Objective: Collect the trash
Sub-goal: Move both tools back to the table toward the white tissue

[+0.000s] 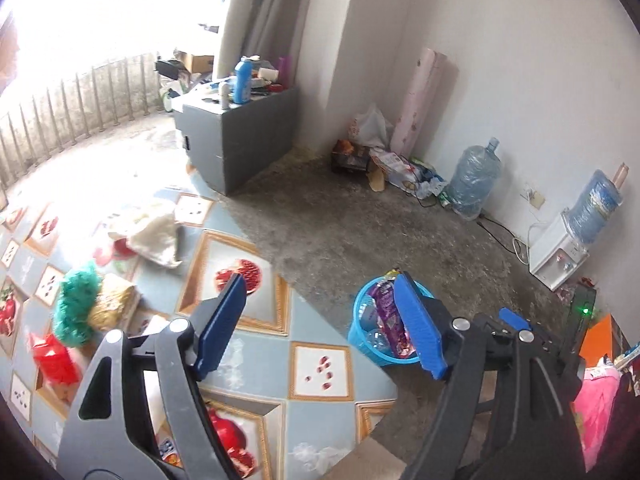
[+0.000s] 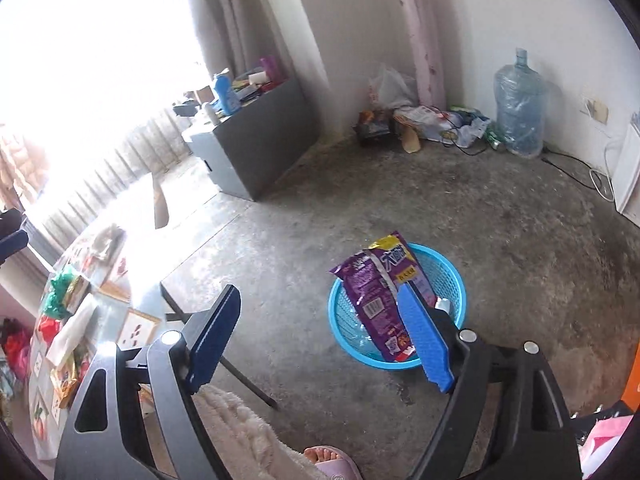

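Observation:
A blue plastic basket stands on the concrete floor. A purple snack bag leans upright in it over clear plastic bottles. It also shows in the left wrist view, the basket and the bag. My right gripper is open and empty above the floor, just left of the basket. My left gripper is open and empty above the table's edge. On the table lie a green fluffy piece, a tan packet, a red wrapper and white crumpled paper.
A grey cabinet with bottles stands by the curtain. Bags, boxes and a large water jug sit along the wall. A white water dispenser is at the right. My slippered foot and a table leg are below the right gripper.

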Demonstrator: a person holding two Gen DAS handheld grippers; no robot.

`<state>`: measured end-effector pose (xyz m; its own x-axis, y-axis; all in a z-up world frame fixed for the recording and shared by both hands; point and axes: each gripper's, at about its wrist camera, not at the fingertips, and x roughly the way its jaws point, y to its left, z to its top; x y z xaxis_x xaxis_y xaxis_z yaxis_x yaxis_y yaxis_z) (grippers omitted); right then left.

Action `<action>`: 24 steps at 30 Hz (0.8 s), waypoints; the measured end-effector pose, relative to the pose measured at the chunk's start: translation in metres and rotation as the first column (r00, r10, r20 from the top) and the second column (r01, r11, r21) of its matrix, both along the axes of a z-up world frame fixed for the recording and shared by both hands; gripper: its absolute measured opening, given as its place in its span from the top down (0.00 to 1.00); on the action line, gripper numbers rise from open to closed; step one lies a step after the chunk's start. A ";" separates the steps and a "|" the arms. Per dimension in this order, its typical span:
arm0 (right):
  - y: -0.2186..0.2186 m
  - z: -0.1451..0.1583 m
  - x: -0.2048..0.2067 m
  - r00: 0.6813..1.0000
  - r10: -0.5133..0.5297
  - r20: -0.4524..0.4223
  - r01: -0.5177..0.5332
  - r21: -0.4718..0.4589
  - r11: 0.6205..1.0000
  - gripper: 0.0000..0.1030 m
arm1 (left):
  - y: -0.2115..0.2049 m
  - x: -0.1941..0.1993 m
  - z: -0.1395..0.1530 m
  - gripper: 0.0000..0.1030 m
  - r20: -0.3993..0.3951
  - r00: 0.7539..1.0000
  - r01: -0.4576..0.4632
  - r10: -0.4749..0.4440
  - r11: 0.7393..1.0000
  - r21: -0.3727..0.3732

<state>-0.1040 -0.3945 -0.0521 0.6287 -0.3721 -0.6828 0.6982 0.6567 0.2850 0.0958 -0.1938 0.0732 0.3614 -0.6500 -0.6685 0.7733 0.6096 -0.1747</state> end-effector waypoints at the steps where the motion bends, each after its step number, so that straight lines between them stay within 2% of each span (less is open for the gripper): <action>1: 0.006 0.005 0.005 1.000 0.016 -0.004 -0.016 -0.002 1.000 0.23 | 0.013 0.002 0.002 0.27 0.008 1.000 -0.023 0.023 1.000 -0.004; 7: 0.046 0.030 0.040 0.986 0.164 0.000 -0.164 -0.018 0.986 0.23 | 0.092 0.017 0.006 0.19 0.033 0.982 -0.184 0.185 0.982 -0.028; 15: 0.090 0.044 0.085 0.940 0.341 0.017 -0.342 0.021 0.940 0.20 | 0.168 0.028 0.003 0.16 0.050 0.929 -0.367 0.367 0.930 -0.012; 20: 0.108 0.042 0.108 0.905 0.423 0.036 -0.425 0.077 0.902 0.20 | 0.201 0.034 -0.007 0.15 0.037 0.900 -0.435 0.435 0.900 -0.012; 24: 0.124 0.040 0.125 0.884 0.464 0.052 -0.467 0.124 0.876 0.20 | 0.221 0.038 -0.018 0.15 0.017 0.894 -0.448 0.448 0.894 -0.022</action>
